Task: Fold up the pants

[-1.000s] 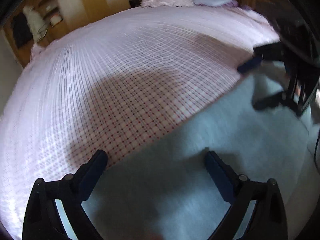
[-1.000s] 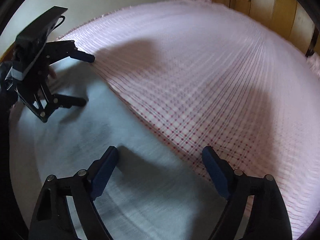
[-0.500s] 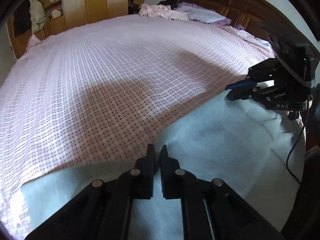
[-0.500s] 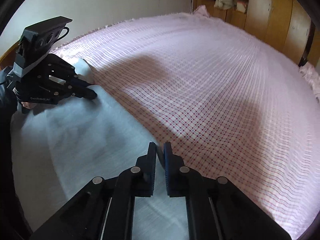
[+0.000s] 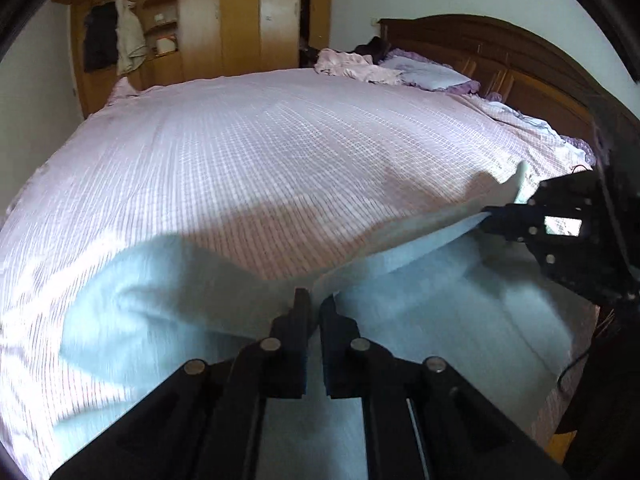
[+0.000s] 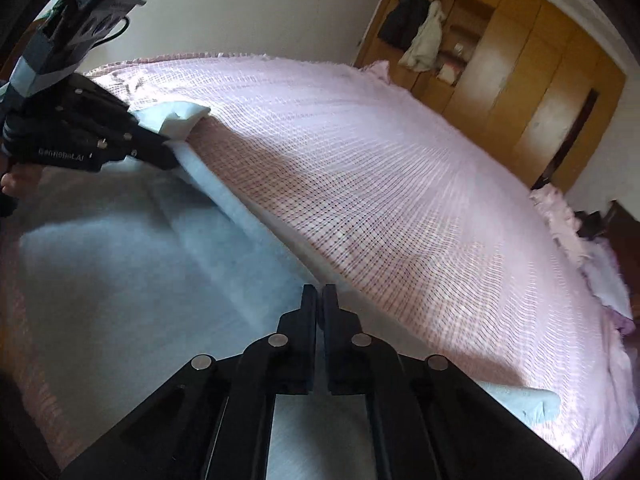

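Pale blue pants (image 5: pixel 420 336) lie on the near side of a bed with a pink checked sheet (image 5: pixel 280 152). My left gripper (image 5: pixel 314 304) is shut on the far edge of the pants and lifts it off the sheet. My right gripper (image 6: pixel 319 296) is shut on the same edge further along; it shows at the right of the left wrist view (image 5: pixel 496 216). The lifted edge (image 6: pixel 240 212) runs taut between the two grippers. The left gripper shows at the upper left of the right wrist view (image 6: pixel 168 156). One end of the pants (image 5: pixel 160 280) sags on the sheet.
A dark wooden headboard (image 5: pixel 500 64) with pillows (image 5: pixel 424 74) and crumpled pink clothes (image 5: pixel 348 64) stands at the bed's far end. Wooden wardrobes (image 6: pixel 520 80) with hanging clothes line the wall beyond the bed. A white wall (image 6: pixel 260 8) stands on the other side.
Both grippers went from open above the pants to shut on the far edge. They have since lifted that edge off the sheet, and the cloth now hangs between them.
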`<state>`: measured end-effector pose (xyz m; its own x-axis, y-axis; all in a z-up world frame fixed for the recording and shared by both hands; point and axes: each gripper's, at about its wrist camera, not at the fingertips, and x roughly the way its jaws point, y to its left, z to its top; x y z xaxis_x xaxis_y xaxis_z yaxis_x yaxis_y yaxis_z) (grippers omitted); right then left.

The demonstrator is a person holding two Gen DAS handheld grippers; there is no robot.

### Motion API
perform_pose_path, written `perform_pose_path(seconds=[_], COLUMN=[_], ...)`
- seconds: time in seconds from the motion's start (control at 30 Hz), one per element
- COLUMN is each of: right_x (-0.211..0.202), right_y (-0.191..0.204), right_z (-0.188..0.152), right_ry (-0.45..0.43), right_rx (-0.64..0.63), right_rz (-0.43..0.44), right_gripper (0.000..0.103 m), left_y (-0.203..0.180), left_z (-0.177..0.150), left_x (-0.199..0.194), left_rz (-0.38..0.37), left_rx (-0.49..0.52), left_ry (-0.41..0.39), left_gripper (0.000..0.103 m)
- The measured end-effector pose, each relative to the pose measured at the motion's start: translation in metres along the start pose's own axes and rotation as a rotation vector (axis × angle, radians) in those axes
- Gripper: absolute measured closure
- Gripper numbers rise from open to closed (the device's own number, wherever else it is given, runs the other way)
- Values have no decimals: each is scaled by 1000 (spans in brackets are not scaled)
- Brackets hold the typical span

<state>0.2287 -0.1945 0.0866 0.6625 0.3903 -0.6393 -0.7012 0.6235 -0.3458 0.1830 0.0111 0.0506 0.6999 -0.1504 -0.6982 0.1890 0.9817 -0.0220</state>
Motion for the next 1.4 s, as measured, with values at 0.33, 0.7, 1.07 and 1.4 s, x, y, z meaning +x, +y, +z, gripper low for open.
perform_pose_path(seconds=[0.33, 0.7, 1.07, 1.4], right_x=[-46, -41, -38, -49], right_y=[93, 153, 174, 217], right_z=[-40, -60, -71, -103], right_ry=[24, 37, 57, 79], right_rx=[-166, -435, -476, -510], right_rz=[-219, -413, -398, -394], right_gripper=[103, 103, 103, 103], left_y=[-43, -69, -64, -69], left_z=[-72, -113, -129, -137], left_x=[-63, -66, -59, -69], left_rz=[55, 139, 176, 179], left_rx=[-39, 8, -8, 4], left_ry=[-45, 4, 46, 33], left_gripper=[98, 98, 101, 102])
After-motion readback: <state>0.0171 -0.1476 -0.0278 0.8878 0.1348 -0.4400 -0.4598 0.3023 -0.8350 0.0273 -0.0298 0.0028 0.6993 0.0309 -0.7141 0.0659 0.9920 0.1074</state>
